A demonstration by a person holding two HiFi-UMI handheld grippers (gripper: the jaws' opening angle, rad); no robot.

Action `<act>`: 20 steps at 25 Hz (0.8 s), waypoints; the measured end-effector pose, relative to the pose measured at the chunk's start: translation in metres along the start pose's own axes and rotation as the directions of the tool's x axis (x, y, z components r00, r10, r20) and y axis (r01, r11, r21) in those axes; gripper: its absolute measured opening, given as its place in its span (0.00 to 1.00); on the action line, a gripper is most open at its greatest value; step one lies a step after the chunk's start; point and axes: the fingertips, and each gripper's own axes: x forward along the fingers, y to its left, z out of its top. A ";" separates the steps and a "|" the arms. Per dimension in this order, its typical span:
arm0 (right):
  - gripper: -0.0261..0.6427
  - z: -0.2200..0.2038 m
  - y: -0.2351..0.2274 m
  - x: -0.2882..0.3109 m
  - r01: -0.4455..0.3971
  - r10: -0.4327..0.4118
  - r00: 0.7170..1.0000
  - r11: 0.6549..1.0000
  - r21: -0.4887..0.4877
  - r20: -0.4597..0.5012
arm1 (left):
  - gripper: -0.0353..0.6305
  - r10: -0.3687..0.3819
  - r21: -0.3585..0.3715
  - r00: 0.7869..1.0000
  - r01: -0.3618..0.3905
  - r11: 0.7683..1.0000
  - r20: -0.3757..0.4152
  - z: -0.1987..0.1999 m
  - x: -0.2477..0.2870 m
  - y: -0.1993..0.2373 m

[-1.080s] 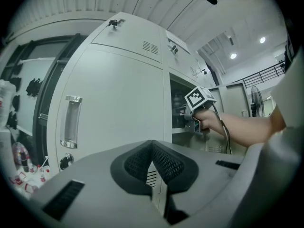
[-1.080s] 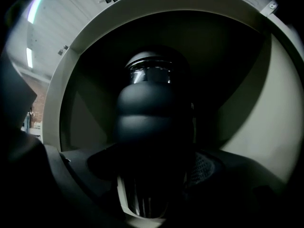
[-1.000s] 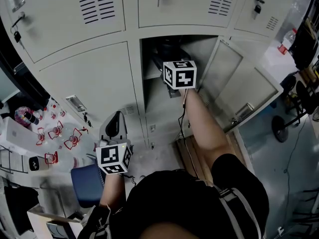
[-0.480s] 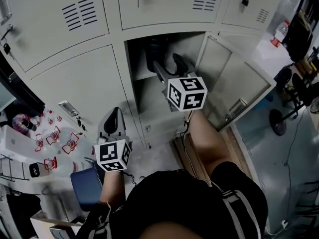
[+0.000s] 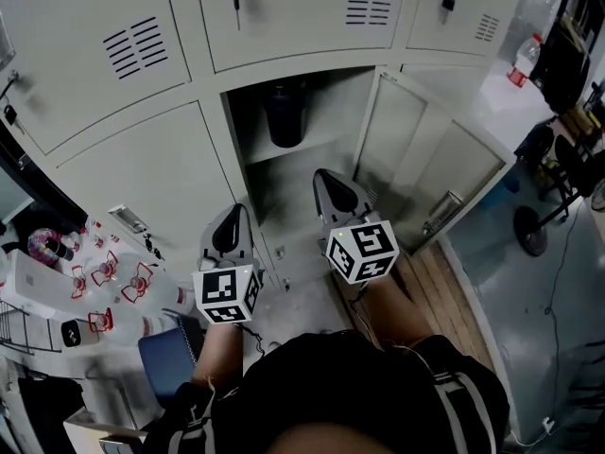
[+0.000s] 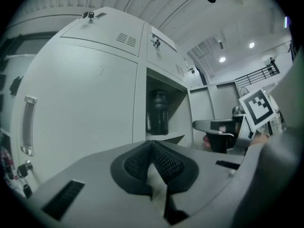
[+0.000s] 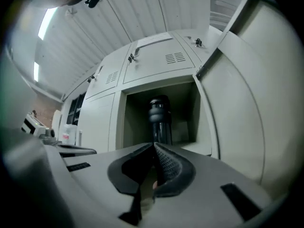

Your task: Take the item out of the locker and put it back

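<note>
Right hand-held gripper (image 7: pixel 154 148), just clenched empty, faces bottle (image 7: pixel 160 120) (black, upright) in locker (image 7: pixel 183 110), door (image 7: pixel 237 103) open.

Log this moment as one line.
bottle: upright on locker shelf, untouched | locker door: open | right gripper: fingers just closed on nothing, outside locker | left gripper: shut, empty

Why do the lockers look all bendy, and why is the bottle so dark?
Left gripper view: the wide lens bulges the lockers, corners go black. Right gripper view: same bulge; the bottle sits in the open locker's shadow. Head view: milder bend, bottle shadowed too.
</note>
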 end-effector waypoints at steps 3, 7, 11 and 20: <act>0.06 -0.014 0.006 -0.006 -0.003 0.003 1.000 1.000 -0.018 -0.025 | 0.07 -0.010 0.007 1.000 0.010 1.000 -0.003 0.002 0.005 -0.005; 0.06 -0.012 0.005 -0.007 0.002 -0.002 1.000 1.000 -0.016 -0.020 | 0.07 -0.016 0.014 1.000 0.016 1.000 -0.001 0.004 0.009 -0.009; 0.06 -0.012 0.004 -0.006 0.002 -0.002 1.000 1.000 -0.004 -0.019 | 0.07 -0.013 0.018 1.000 0.013 1.000 -0.006 0.004 0.009 -0.010; 0.06 -0.013 0.008 -0.006 0.000 0.001 1.000 1.000 0.011 -0.017 | 0.07 0.003 0.018 1.000 -0.003 1.000 -0.011 0.002 0.001 -0.006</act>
